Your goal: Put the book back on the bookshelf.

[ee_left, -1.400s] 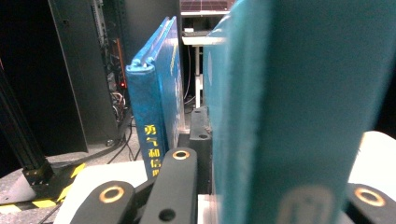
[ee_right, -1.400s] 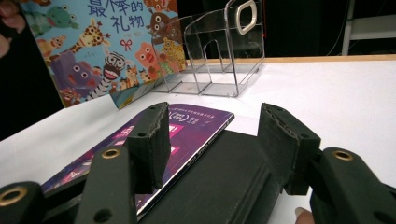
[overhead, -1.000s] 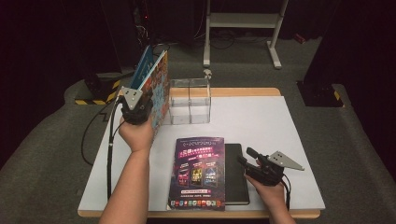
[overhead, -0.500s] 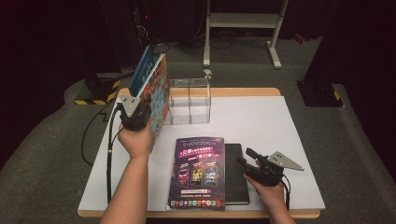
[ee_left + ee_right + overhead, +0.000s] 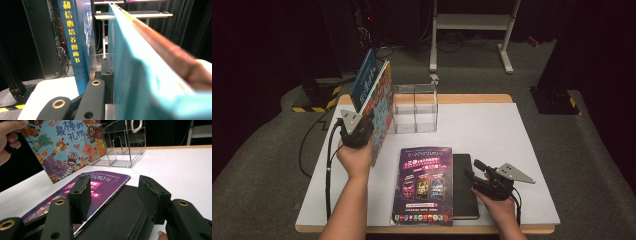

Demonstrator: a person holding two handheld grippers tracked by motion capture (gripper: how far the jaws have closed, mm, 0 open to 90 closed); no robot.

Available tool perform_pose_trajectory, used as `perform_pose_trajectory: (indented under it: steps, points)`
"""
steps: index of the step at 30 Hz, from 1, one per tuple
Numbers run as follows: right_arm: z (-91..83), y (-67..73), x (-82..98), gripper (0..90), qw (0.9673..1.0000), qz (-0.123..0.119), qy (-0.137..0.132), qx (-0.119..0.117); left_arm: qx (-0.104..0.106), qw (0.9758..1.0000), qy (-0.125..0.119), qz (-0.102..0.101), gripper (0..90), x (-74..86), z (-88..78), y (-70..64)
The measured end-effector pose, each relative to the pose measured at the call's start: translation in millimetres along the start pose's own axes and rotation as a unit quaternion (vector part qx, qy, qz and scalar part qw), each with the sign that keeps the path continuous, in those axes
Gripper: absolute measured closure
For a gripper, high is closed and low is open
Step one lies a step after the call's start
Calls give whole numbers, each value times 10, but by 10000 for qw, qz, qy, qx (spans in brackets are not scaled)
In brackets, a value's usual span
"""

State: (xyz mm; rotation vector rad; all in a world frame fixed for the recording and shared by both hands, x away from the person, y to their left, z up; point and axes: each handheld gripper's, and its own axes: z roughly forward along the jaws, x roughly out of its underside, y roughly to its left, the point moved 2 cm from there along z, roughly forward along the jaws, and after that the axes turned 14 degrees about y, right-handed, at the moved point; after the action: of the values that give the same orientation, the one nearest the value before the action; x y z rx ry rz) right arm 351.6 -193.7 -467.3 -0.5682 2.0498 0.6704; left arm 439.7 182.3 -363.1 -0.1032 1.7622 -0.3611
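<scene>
My left gripper (image 5: 364, 126) is shut on an upright, tilted animal picture book (image 5: 380, 112) at the table's left, by the clear organizer (image 5: 414, 107). A blue book (image 5: 363, 80) leans on its far side. In the left gripper view one pad (image 5: 106, 75) lies against the book's teal back (image 5: 140, 65), with the blue book's spine (image 5: 75, 42) to its left. My right gripper (image 5: 478, 172) is open and hovers low over a black notebook (image 5: 464, 205). A purple magazine (image 5: 424, 185) partly covers the notebook. Its jaws (image 5: 116, 200) straddle the magazine's edge (image 5: 100, 182).
The white table (image 5: 492, 130) ends near my forearms. The organizer (image 5: 120, 147) stands at the back centre. A white metal stand (image 5: 472, 22) and a dark cabinet are behind the table. A black-and-yellow floor base (image 5: 314, 100) lies at the left.
My left hand has sunk and come slightly nearer with the books, bringing their lower edge closer to the table. The right gripper has not moved.
</scene>
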Motion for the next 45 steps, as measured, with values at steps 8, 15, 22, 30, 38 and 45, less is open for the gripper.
perform_pose_trajectory:
  steps: [8, 15, 22, 30, 38, 45]
  points:
    - [10, 4, 8, 438, 10000, -23, 37, 19, 142, 9994, 291, -92, 771, 123, -80, 101]
    - [29, 14, 18, 438, 10000, -29, 70, 30, 194, 9992, 267, -217, 770, 273, -201, 165]
    - [37, 30, 22, 437, 9999, -63, 80, 31, 168, 9992, 235, -288, 767, 370, -239, 194]
    - [27, 30, 23, 437, 9999, -60, 70, 51, -108, 9997, 115, -212, 798, 413, -251, 223]
    - [18, 29, 21, 437, 10000, -26, 59, 8, -142, 9998, 36, -100, 804, 405, -203, 192]
    - [22, 27, 26, 437, 10000, -44, 75, 13, -184, 9998, 45, -82, 804, 382, -134, 199]
